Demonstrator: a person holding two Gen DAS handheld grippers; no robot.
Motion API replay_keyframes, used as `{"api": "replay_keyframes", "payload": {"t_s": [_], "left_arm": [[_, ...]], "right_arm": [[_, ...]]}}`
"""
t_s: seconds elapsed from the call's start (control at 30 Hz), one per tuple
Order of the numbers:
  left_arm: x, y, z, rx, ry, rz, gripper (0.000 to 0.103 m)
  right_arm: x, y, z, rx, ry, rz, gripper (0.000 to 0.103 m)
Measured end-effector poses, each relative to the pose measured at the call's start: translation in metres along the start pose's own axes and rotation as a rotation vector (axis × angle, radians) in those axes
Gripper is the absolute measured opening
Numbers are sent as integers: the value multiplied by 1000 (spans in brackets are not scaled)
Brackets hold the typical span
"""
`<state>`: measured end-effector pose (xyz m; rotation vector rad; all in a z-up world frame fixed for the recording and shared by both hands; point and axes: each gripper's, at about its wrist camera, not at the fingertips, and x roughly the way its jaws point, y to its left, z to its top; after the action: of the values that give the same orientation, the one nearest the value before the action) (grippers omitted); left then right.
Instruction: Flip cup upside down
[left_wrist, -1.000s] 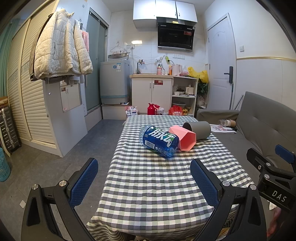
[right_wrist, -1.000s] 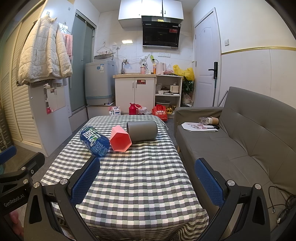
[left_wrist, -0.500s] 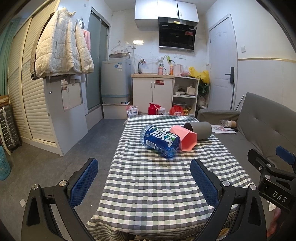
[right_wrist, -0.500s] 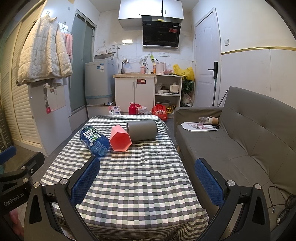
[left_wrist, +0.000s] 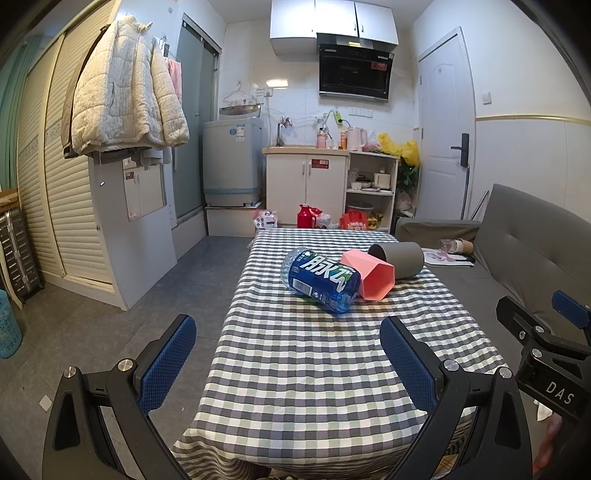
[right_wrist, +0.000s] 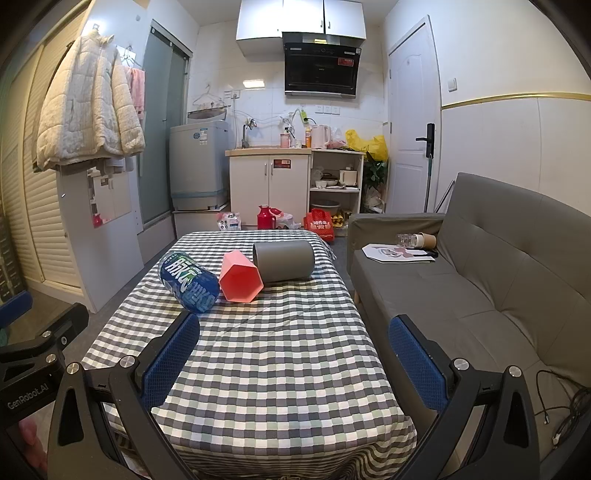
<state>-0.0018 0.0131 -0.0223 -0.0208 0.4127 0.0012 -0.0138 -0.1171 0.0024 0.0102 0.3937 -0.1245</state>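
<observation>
Left wrist view
Left gripper (left_wrist: 288, 352): blue-padded tongs spread wide, holding nothing, poised over the near end of the grey-and-white checked tablecloth (left_wrist: 314, 369).
Objects ahead: blue-labelled clear plastic bottle (left_wrist: 320, 277), pink hexagonal plastic cup (left_wrist: 371, 273) and grey cylindrical cup (left_wrist: 400, 258), all lying on their sides, well beyond the fingertips and slightly right of centre.
Contact: bottle touches pink cup; pink cup lies against grey cup.

Right wrist view
Right gripper (right_wrist: 293, 354): tongs spread wide, empty, over the near table edge.
Objects ahead: bottle (right_wrist: 189, 280) ahead-left, pink cup (right_wrist: 240, 281) ahead, grey cup (right_wrist: 284, 260) just beyond it.
Grey sofa (right_wrist: 498, 266): to the right.

Progress
Done: nothing evident; no cup stands mouth-down.
Remaining: approach, grasp, rotate, set down inverted.
Target cup: cannot tell which cup is intended.
</observation>
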Motion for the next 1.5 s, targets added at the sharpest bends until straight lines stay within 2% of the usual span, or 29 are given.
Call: {"api": "replay_keyframes", "payload": {"t_s": [0.57, 0.67, 0.77, 0.87, 1.07, 1.17, 1.3, 1.5], "left_arm": [[-1, 3, 2, -15, 13, 8, 103], [0, 6, 5, -42, 41, 27, 103], [7, 6, 12, -46, 94, 55, 103], [23, 4, 22, -15, 166, 112, 103], [73, 6, 48, -35, 269, 149, 103], [101, 7, 57, -57, 314, 176, 103], [129, 8, 55, -66, 357, 218, 103], [168, 14, 38, -61, 420, 263, 103]], "right_arm": [[-3, 1, 3, -13, 3, 5, 103], [-5, 0, 5, -12, 2, 16, 103], [-5, -5, 13, -10, 2, 63, 103], [6, -12, 29, -88, 0, 92, 103], [72, -31, 80, -372, 73, 224, 103], [120, -27, 96, -577, 148, 286, 103], [175, -17, 97, -762, 215, 314, 103], [253, 0, 86, -865, 272, 401, 103]]}}
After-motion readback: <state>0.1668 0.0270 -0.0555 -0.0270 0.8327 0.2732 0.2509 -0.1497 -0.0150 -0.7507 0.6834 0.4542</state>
